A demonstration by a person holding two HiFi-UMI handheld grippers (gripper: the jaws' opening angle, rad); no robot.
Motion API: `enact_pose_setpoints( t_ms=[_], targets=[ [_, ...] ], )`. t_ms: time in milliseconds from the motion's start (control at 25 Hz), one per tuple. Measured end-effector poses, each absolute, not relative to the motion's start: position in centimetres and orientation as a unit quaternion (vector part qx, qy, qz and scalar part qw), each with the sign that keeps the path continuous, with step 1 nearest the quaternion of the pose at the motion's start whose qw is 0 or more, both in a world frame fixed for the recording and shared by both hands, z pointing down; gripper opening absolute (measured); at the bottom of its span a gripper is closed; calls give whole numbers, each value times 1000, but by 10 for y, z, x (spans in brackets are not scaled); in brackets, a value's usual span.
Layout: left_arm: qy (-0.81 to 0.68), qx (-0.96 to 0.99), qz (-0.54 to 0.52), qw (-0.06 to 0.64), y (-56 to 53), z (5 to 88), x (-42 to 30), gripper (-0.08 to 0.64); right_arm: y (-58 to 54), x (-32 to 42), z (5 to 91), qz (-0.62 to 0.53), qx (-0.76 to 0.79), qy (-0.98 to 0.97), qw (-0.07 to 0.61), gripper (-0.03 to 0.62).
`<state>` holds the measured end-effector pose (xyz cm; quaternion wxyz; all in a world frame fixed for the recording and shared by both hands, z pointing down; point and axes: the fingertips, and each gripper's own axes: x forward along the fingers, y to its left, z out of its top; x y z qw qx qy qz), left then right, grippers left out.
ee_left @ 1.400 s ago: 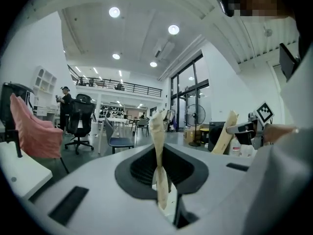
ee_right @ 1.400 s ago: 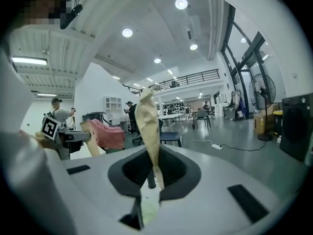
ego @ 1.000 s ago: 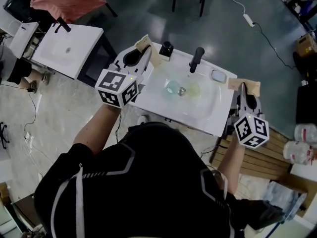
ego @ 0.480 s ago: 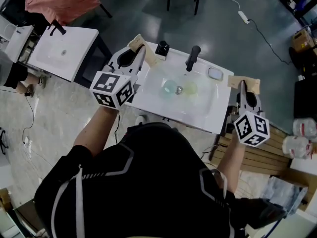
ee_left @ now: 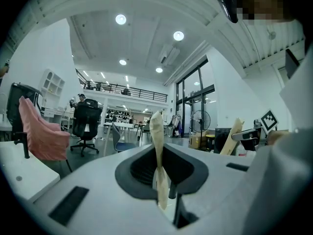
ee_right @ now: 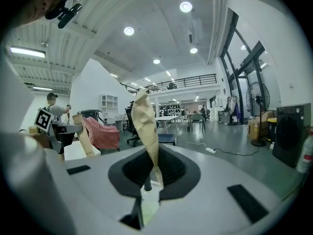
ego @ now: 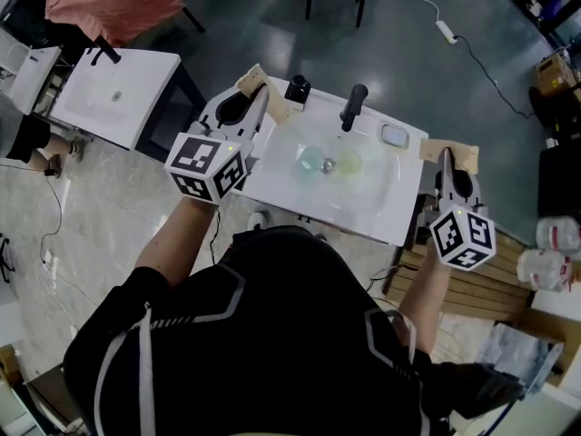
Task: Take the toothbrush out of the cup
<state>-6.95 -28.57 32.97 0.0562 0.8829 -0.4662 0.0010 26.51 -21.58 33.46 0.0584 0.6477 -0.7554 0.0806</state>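
Observation:
A white sink [ego: 363,203] stands in front of me. In its basin lie a pale blue-green round thing [ego: 314,161] and a yellowish one [ego: 350,163], either side of the drain; I cannot tell whether they are cups. I can make out no toothbrush. My left gripper [ego: 263,91] hovers over the sink's left rim, pointing level, its tan pads [ee_left: 156,126] pressed together with nothing between them. By the right rim, my right gripper [ego: 448,153] is also shut and empty, pads [ee_right: 145,114] touching.
A black faucet [ego: 352,105], a small black object [ego: 297,87] and a grey soap dish [ego: 396,135] sit on the sink's back ledge. A second white sink [ego: 113,84] and a pink cloth [ego: 118,3] are at the upper left. Wooden slats [ego: 490,289] lie at the right.
The head view has shifted slightly. Both grippers keep their places over the sink's rims and stay shut.

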Motion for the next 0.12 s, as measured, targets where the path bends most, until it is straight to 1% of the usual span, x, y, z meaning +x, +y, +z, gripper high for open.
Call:
enact_pose_setpoints(
  t_ms=[120],
  targets=[
    [-467,883,1,56,-285,330,-70,32,-215,265,334,79,648,-755,60,28]
  ],
)
